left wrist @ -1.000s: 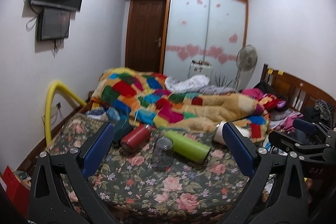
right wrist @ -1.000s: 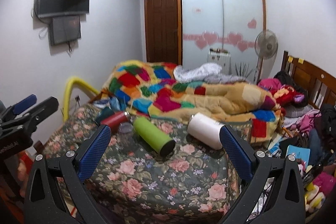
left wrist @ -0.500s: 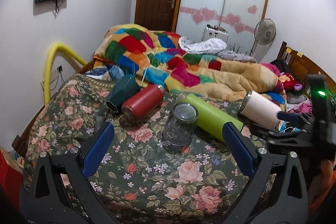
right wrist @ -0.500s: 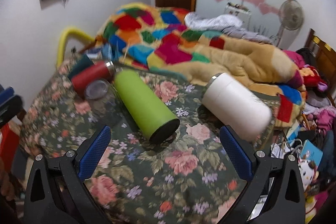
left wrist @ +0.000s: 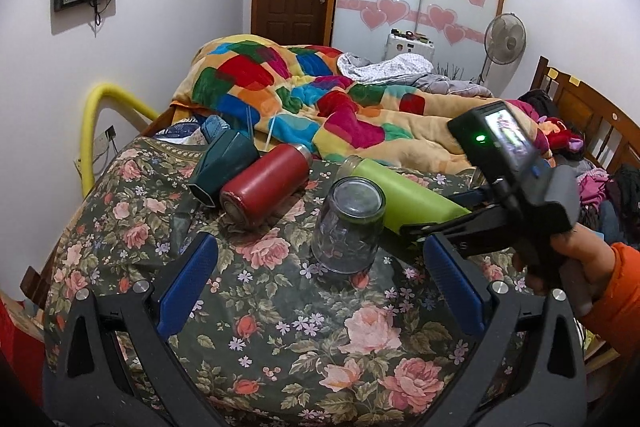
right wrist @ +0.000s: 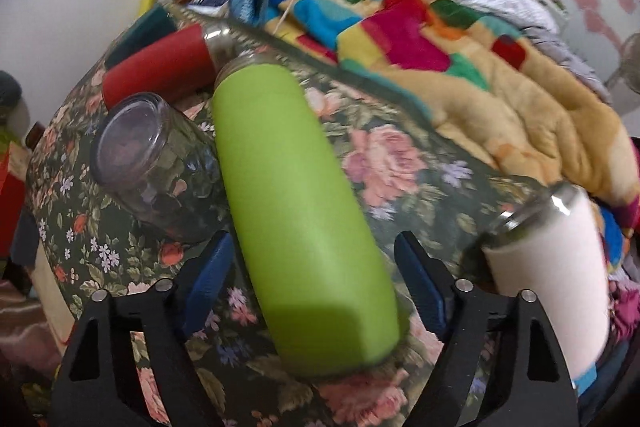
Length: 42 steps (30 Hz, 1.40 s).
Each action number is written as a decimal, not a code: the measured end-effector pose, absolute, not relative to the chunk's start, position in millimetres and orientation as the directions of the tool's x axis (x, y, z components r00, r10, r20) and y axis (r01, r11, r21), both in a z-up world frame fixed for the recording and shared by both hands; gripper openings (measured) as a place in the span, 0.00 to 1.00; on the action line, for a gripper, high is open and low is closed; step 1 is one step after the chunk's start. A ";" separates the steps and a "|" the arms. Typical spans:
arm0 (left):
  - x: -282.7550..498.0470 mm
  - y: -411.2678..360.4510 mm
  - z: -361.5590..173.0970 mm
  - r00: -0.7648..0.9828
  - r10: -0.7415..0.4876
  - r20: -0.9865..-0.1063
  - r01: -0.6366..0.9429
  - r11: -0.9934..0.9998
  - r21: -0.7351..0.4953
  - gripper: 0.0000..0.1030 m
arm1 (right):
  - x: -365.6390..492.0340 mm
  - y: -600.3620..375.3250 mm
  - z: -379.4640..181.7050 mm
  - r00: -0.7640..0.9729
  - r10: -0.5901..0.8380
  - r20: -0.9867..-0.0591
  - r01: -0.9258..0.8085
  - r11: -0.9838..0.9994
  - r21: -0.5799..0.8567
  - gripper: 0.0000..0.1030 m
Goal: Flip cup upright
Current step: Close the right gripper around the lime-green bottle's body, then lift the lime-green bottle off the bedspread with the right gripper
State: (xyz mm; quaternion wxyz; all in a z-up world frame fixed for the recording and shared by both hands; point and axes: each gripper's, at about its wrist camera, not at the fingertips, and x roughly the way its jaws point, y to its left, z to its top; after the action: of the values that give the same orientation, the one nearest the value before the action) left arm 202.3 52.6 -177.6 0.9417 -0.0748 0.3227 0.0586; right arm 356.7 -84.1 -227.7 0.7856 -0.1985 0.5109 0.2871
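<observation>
A green cup lies on its side on the floral bedspread, with its base toward me. My right gripper is open, its blue fingers on either side of the cup's lower end, not touching. The green cup also shows in the left wrist view, with the right gripper's body over its near end. My left gripper is open and empty, just short of an upside-down clear glass jar.
A red flask and a dark teal cup lie at the left. A white tumbler lies at the right. A colourful quilt is piled behind. The bed's edge drops off at the left and front.
Both grippers have moved forward and down toward the bed. The right gripper now straddles the green cup's base. The left gripper has come closer to the glass jar.
</observation>
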 end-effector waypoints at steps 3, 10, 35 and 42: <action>203.6 55.3 -178.2 0.785 0.061 -0.617 -0.162 0.981 -0.110 1.00 | 360.4 -75.4 -234.5 0.294 0.230 -0.928 -0.675 0.737 -0.031 0.72; 203.3 57.9 -179.3 0.787 0.062 -0.614 -0.166 0.980 -0.113 1.00 | 373.5 -66.9 -247.5 0.242 0.196 -0.950 -0.696 0.718 -0.029 0.71; 163.5 43.3 -137.0 0.832 0.082 -0.548 -0.165 0.981 -0.104 1.00 | 329.0 -109.2 -206.0 0.274 0.305 -0.912 -0.628 0.775 0.070 0.60; 141.7 37.1 -119.4 0.849 0.100 -0.518 -0.168 0.982 -0.087 1.00 | 308.0 -125.6 -182.0 0.311 0.334 -0.890 -0.626 0.776 0.073 0.60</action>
State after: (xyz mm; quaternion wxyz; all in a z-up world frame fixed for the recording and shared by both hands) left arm 141.7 37.1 -119.4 0.9594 -0.0649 0.2654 0.0698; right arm 308.0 -125.6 -182.0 0.7965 -0.1449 0.5037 0.3015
